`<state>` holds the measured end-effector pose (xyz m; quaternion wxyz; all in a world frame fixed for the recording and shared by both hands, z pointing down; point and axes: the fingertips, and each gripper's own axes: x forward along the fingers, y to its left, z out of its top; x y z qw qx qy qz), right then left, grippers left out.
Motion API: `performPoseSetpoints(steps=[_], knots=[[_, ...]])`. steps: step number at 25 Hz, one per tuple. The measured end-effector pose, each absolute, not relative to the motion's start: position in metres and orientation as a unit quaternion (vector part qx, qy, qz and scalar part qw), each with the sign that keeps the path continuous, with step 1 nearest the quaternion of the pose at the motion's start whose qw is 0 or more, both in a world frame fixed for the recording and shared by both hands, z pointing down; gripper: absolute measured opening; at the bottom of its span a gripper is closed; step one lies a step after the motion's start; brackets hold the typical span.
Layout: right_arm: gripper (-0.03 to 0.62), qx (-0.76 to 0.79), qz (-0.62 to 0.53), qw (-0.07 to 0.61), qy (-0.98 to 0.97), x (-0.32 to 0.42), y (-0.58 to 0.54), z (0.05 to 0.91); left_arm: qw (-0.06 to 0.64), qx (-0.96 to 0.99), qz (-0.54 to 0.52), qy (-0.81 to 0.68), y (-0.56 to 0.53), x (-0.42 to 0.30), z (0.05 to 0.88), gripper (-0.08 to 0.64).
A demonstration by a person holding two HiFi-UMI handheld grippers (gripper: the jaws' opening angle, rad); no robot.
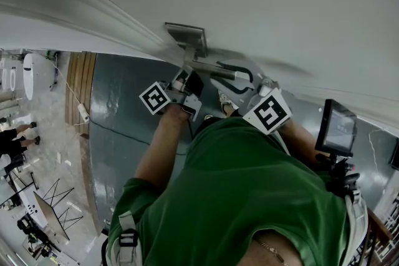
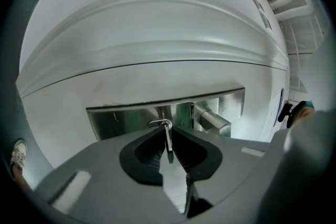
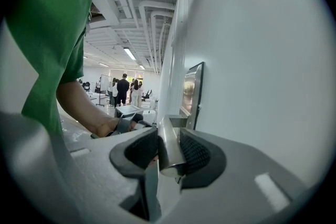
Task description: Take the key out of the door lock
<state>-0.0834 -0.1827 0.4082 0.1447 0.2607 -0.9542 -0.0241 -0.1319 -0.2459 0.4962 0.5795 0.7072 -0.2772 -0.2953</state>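
The left gripper (image 2: 168, 131) pinches the key (image 2: 168, 147), which sits in the lock on the metal plate (image 2: 118, 122), and the right gripper (image 3: 168, 134) is clamped on the door handle (image 3: 170, 161), so the pull-out looks ready to start. Next, I'd say, comes a straight draw back along the key, no twisting. Only the left gripper view shows the key; in the head view the grippers hide it.

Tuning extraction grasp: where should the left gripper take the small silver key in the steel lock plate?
By its exposed head, one jaw on each flat face, coming square to the steel lock plate. The small silver key juts out, thin edge toward the left gripper, so a straight pull should free it.
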Motion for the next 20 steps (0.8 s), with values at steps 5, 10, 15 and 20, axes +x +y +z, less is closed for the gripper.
performPoseSetpoints(steps=[5, 10, 15, 20], knots=[[0.133, 0.259, -0.024, 0.143, -0.955, -0.0862, -0.1826, 0.4084, 0.586, 0.704, -0.290, -0.276, -0.2452, -0.1323, 0.4988, 0.026], [0.133, 0.258, -0.025, 0.144, -0.955, -0.0862, -0.1831, 0.4086, 0.591, 0.699, -0.295, -0.273, -0.2449, -0.1327, 0.4991, 0.025], [0.133, 0.260, -0.025, 0.145, -0.954, -0.0851, -0.1829, 0.4097, 0.585, 0.706, -0.287, -0.278, -0.2450, -0.1326, 0.4977, 0.025], [0.133, 0.261, -0.024, 0.145, -0.954, -0.0853, -0.1833, 0.4117, 0.584, 0.707, -0.289, -0.275, -0.2453, -0.1360, 0.4994, 0.025]])
